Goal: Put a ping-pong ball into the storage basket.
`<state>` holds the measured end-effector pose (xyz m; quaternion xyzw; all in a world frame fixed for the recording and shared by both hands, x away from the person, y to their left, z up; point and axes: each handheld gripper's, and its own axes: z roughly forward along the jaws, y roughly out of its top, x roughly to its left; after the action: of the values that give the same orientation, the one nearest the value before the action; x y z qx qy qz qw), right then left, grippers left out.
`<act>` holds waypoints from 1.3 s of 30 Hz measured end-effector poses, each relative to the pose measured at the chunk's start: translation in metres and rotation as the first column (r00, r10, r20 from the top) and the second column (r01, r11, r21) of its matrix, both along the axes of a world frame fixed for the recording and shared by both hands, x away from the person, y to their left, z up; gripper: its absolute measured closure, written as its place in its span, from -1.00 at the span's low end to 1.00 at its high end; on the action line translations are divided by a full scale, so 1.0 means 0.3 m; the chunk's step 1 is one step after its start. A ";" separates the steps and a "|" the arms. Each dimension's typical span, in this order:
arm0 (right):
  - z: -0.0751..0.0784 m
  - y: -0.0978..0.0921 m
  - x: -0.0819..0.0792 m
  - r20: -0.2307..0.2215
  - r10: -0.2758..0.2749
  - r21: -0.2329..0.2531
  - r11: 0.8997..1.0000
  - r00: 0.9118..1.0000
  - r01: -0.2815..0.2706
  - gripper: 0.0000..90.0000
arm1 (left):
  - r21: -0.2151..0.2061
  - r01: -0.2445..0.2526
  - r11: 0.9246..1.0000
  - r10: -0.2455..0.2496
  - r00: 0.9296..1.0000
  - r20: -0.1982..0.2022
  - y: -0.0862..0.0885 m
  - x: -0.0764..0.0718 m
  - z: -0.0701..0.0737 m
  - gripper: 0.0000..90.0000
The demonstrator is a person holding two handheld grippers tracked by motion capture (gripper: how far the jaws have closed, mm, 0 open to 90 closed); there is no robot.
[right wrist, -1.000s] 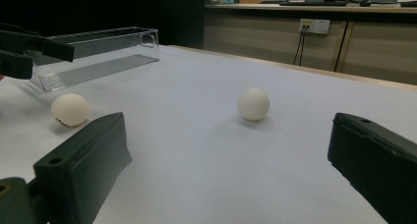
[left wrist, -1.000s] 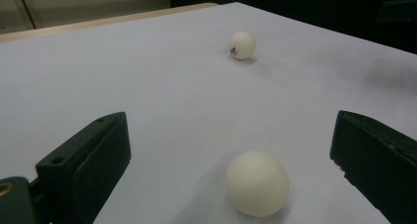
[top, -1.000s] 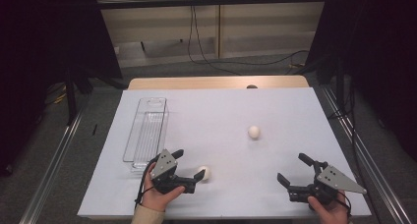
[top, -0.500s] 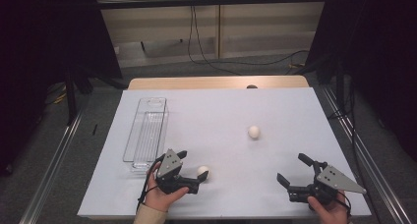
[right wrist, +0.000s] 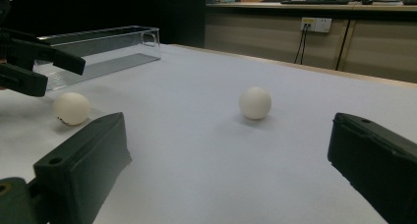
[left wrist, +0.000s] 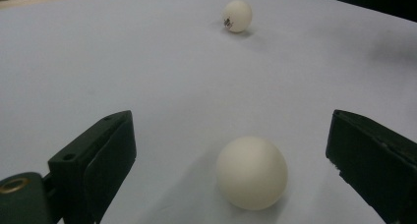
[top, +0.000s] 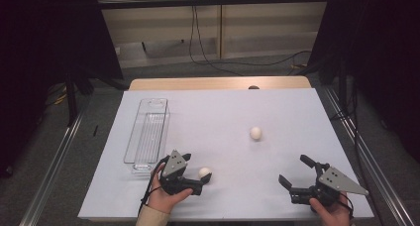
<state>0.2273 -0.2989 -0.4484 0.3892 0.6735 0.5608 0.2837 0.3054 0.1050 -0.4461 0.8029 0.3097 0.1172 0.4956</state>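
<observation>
The left tongs [left wrist: 231, 160] gape around the near ball [left wrist: 252, 172] (not touching it). The right tongs [top: 297, 174] stand open, near right on the bench [top: 297, 107].

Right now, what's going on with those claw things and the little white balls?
Left gripper open, jaws either side of near ball. Right gripper open, idle. Far ball loose mid-table. Nothing in the way.

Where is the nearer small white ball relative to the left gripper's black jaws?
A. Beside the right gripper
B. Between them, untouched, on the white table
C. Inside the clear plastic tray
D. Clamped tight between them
B: in the left gripper view the nearer small white ball rests on the white table with gaps to both open jaws of the left gripper.
</observation>
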 end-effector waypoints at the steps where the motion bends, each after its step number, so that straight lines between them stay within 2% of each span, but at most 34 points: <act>1: 0.000 0.000 0.000 0.000 0.000 0.000 1.000 1.000 0.000 -0.97 | -0.003 -0.003 1.000 0.003 1.000 -0.006 -0.002 0.000 -0.001 -0.89; 18: 0.000 0.000 0.000 -0.001 -0.002 0.003 1.000 1.000 0.002 -0.97 | 0.057 0.041 0.998 -0.038 0.998 -0.054 -0.021 0.005 -0.003 -0.73; 24: 0.000 -0.001 0.000 -0.001 -0.003 0.004 1.000 1.000 0.003 -0.97 | 0.057 0.056 0.997 -0.051 0.995 -0.084 -0.026 0.007 -0.007 -0.63; 33: 0.000 -0.001 0.000 -0.002 -0.002 0.003 1.000 1.000 0.002 -0.97 | 0.081 0.069 0.994 -0.061 0.993 -0.104 -0.032 0.010 -0.012 -0.59; 39: -0.001 -0.001 0.001 -0.004 0.000 0.000 1.000 1.000 0.000 -0.97 | 0.083 0.072 0.994 -0.061 0.991 -0.121 -0.033 0.011 -0.015 -0.54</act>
<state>0.2275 -0.2992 -0.4487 0.3904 0.6738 0.5601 0.2825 0.3088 0.0950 -0.4505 0.8393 0.3061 0.0665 0.4444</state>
